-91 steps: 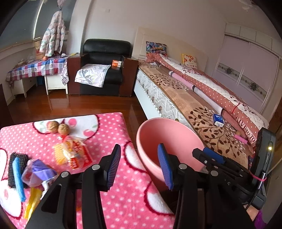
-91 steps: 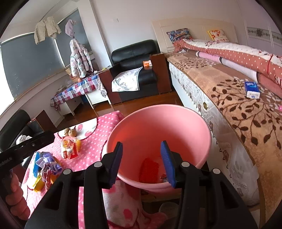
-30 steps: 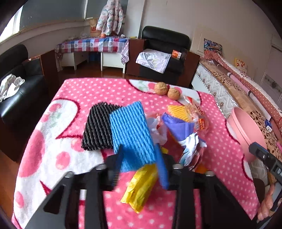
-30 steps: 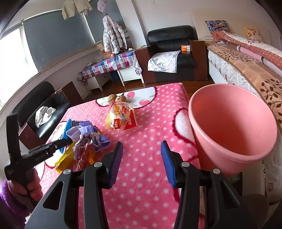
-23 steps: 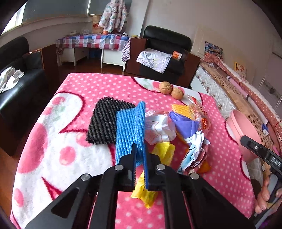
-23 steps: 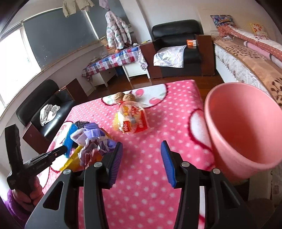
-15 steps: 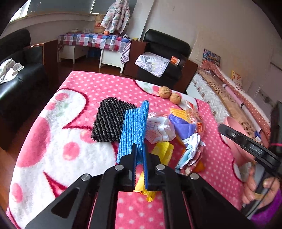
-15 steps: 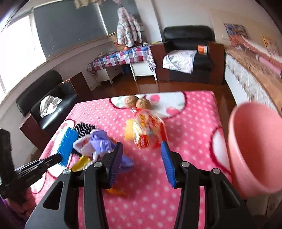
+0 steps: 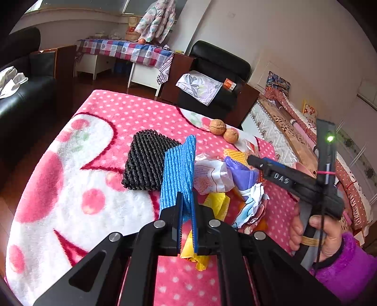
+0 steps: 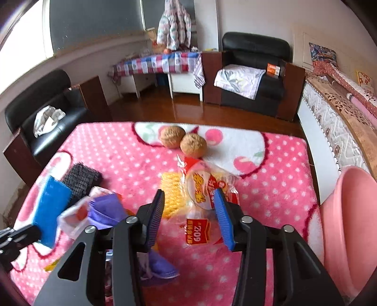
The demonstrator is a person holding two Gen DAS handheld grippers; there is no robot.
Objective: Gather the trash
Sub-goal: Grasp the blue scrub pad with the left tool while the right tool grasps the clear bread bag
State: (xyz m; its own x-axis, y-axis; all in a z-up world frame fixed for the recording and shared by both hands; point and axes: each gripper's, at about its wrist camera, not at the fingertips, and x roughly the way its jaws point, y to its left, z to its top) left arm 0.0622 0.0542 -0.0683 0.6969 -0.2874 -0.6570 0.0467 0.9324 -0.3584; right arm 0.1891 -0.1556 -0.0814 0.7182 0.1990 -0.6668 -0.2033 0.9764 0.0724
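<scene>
Left wrist, gripper [image 9: 186,223] pinching blue foam net [image 9: 178,174]

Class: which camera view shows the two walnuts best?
The right wrist view: the two walnuts sit large and unobstructed on the pink blanket, side by side, shells clear. The left wrist view shows them too, but small and distant beyond the trash pile.

Home bedroom: bed [image 10: 341,98], armchair [image 10: 254,77]

A black armchair [image 10: 255,70] stands ahead against the pale wall [image 10: 247,16], on a glossy wooden floor [image 10: 165,110]. A bed [image 10: 341,110] lies to the right, and a bright window [image 10: 21,33] to the left.
</scene>
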